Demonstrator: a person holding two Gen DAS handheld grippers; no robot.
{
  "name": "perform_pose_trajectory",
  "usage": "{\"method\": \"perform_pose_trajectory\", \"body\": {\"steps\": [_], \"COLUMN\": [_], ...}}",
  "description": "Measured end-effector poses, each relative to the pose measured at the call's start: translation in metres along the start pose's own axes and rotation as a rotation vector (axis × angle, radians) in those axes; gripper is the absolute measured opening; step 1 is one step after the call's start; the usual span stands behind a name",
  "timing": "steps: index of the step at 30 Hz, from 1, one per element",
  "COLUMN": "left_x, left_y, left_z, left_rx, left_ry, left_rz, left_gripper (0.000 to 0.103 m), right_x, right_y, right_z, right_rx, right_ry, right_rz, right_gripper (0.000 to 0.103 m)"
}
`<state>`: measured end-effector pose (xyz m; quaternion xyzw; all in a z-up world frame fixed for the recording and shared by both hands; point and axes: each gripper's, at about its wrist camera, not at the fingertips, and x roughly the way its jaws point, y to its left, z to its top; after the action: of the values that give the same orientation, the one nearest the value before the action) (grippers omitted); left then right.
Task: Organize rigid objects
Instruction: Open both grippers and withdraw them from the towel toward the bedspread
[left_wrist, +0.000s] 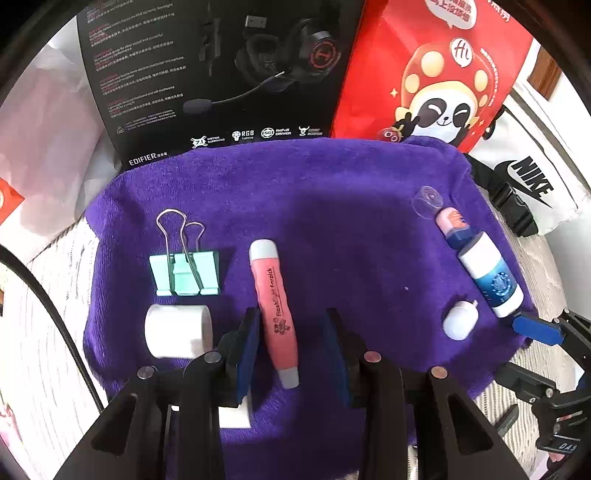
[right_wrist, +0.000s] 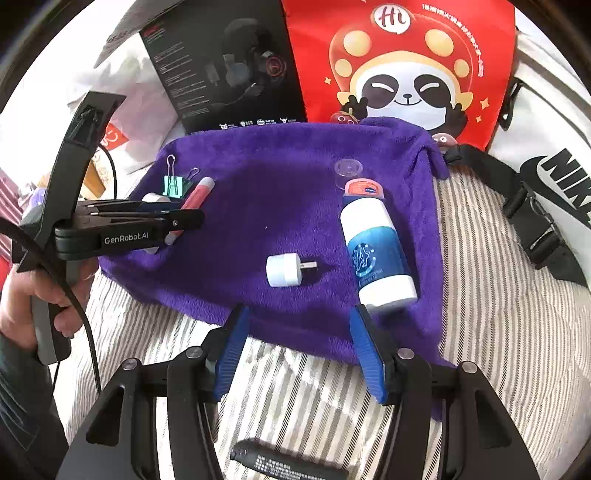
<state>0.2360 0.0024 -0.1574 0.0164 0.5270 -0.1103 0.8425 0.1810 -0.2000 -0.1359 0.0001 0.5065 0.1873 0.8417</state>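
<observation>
Purple towel (left_wrist: 295, 206) is covering a striped bed (right_wrist: 498, 295), with a black box (left_wrist: 207, 74) and red bag (left_wrist: 436, 74) standing along the top of both views. Left gripper (left_wrist: 291, 343) is straddling the pink pen (left_wrist: 275, 314) at lower centre of its view, jaws apart and clear of the barrel, so the pen is lying released on the towel. Clip (left_wrist: 184, 269) and tape roll (left_wrist: 177, 332) are sitting just left of the pen. Right gripper (right_wrist: 299, 347) is hanging open and empty over the towel's near edge, the white plug (right_wrist: 282, 269) ahead of it and the bottle (right_wrist: 376, 254) beside its right finger. Judged: the left is setting the pen in the row; the withdrawal should be straight back, without dragging the pen askew against the roll.
</observation>
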Motion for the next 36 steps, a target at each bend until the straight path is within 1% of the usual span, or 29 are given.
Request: {"method": "perform_pose_trajectory", "body": {"steps": [3, 7, 13, 15, 21, 22, 23, 26, 29, 33, 36], "left_x": [-0.004, -0.016, -0.035, -0.040, -0.053, -0.054, -0.054, -0.052, -0.047, -0.040, -0.033], "left_y": [-0.006, -0.015, -0.026, -0.029, -0.037, -0.039, -0.041, -0.045, -0.057, -0.071, -0.077], "left_z": [0.003, -0.002, -0.019, -0.027, -0.050, -0.054, -0.058, -0.071, -0.081, -0.090, -0.096], "left_rx": [0.009, 0.029, 0.040, 0.041, 0.052, 0.047, 0.036, -0.010, -0.006, 0.012, 0.014], "left_ry": [-0.007, -0.015, -0.031, -0.034, -0.031, -0.030, -0.029, -0.018, -0.002, 0.021, 0.040], "left_rz": [-0.002, 0.005, 0.004, 0.001, -0.010, -0.013, -0.022, -0.049, -0.069, -0.046, -0.052], "left_gripper": [0.034, 0.034, 0.034, 0.038, 0.041, 0.044, 0.048, 0.049, 0.049, 0.049, 0.049], "right_x": [-0.005, -0.012, -0.023, -0.030, -0.047, -0.050, -0.052, -0.060, -0.064, -0.068, -0.073], "right_y": [-0.001, -0.002, -0.010, -0.015, -0.030, -0.032, -0.033, -0.035, -0.036, -0.037, -0.039], "right_z": [-0.003, -0.008, -0.021, -0.026, -0.039, -0.041, -0.043, -0.050, -0.058, -0.065, -0.070], "right_rx": [0.002, 0.014, 0.042, 0.055, 0.099, 0.104, 0.107, 0.113, 0.111, 0.109, 0.106], "right_ry": [-0.009, -0.014, -0.016, -0.025, -0.044, -0.044, -0.046, -0.057, -0.054, -0.051, -0.052], "right_rz": [-0.004, -0.001, -0.010, -0.014, -0.035, -0.038, -0.041, -0.049, -0.044, -0.047, -0.052], "right_gripper": [0.057, 0.057, 0.057, 0.057, 0.059, 0.060, 0.060, 0.060, 0.061, 0.061, 0.061]}}
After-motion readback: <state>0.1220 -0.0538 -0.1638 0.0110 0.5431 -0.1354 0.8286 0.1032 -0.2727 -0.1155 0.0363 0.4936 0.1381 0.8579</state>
